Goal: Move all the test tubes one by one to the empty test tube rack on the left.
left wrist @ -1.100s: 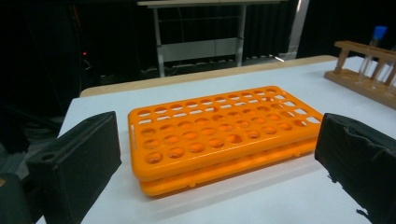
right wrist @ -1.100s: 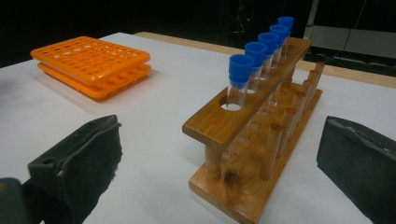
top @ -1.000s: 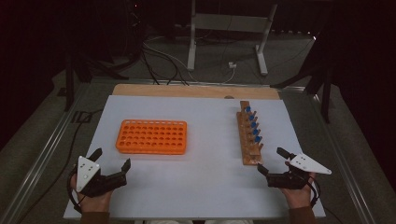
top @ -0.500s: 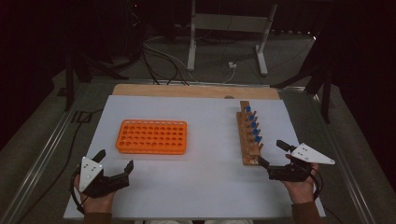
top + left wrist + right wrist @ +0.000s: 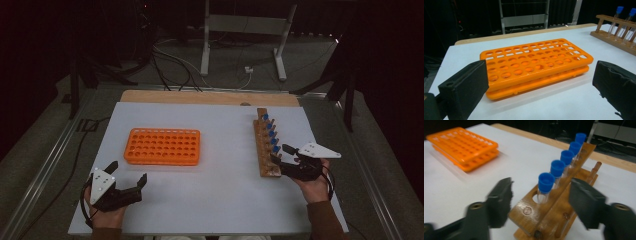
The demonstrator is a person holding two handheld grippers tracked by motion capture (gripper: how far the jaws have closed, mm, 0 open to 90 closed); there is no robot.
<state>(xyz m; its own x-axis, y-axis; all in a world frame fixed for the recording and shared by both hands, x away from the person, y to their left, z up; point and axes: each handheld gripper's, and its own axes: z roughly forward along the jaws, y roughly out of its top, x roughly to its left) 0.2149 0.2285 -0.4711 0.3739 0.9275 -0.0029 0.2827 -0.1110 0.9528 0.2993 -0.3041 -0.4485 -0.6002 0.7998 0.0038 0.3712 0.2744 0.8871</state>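
An orange tube rack (image 5: 162,146) with empty holes lies left of centre on the white table (image 5: 220,200). At the right stands a wooden rack (image 5: 264,150) with several blue-capped tubes (image 5: 270,132). My right gripper (image 5: 279,153) is at that rack's near end. Its jaws have just been closing and stand partly open. In the right gripper view (image 5: 542,200) the wooden rack's end (image 5: 536,215) and the nearest tube (image 5: 546,182) lie between the jaws, and no pad presses on them. My left gripper (image 5: 129,172) rests open near the front left, facing the orange rack (image 5: 534,65).
A wooden board edge (image 5: 210,97) runs along the table's far side. Beyond it are a metal stand (image 5: 240,30) and cables (image 5: 175,65) on the floor. Metal rails (image 5: 55,155) flank the table.
My right gripper has moved forward and left to the wooden rack's near end, and its jaws have narrowed. The left gripper has stayed put.
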